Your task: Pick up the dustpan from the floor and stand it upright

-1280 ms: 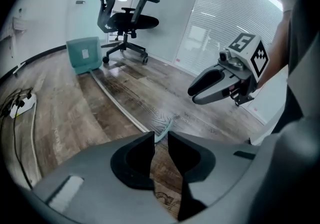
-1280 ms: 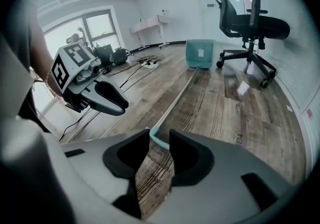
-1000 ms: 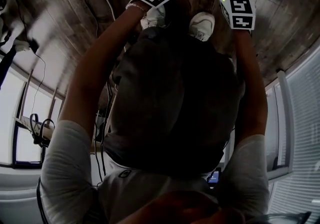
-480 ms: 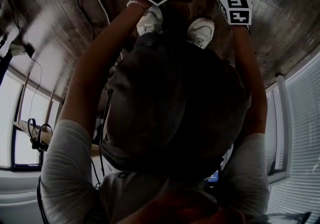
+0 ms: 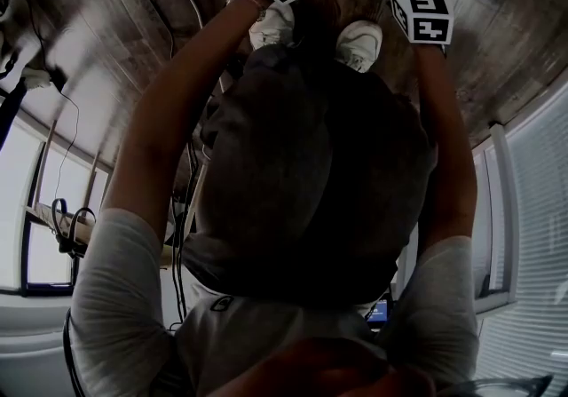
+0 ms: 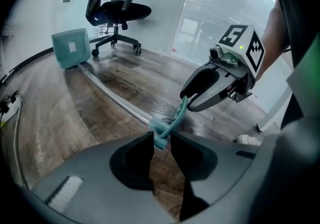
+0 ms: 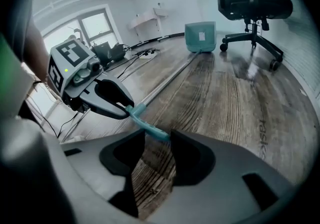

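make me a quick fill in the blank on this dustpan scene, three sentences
1. The dustpan lies on the wooden ____.
2. The office chair near it is ____ in colour.
3. With its long handle down along the boards, the dustpan is not yet standing ____.

Missing words: floor; black; upright

**Much of the scene out of sight**

In the head view the person's torso blocks the middle of the floor and partly covers both shoes. The top edge cuts the office chair in both gripper views. The label on the dustpan is too small to read
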Demonstrator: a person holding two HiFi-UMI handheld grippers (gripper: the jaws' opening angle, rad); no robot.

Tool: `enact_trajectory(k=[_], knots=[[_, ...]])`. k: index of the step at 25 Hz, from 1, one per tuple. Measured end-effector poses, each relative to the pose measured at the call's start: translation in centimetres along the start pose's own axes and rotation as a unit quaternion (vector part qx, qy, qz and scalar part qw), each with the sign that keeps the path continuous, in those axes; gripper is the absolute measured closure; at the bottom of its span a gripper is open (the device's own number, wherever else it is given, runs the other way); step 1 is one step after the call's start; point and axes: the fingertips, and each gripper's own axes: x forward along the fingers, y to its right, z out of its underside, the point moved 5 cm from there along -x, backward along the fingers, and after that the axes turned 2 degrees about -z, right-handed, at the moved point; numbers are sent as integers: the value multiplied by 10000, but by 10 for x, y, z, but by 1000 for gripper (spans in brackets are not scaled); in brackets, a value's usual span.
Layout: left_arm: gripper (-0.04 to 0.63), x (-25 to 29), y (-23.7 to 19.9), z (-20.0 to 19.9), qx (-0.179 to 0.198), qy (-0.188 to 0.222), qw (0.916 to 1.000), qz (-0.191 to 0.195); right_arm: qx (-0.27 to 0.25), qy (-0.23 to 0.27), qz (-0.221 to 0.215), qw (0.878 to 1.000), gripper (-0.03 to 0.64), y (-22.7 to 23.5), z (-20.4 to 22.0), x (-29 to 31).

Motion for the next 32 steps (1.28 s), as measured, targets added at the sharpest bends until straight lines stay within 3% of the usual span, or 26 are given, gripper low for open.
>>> enact_trajectory(k=[15,32], knots=[[495,-131,7,-86,-7,255,9997,52,232,98,-46,9997,462,-44,-96,-106],[495,-264,25,-178,-357,473,9979,255,239,221,-150,9994,462,-86,-195,-231]])
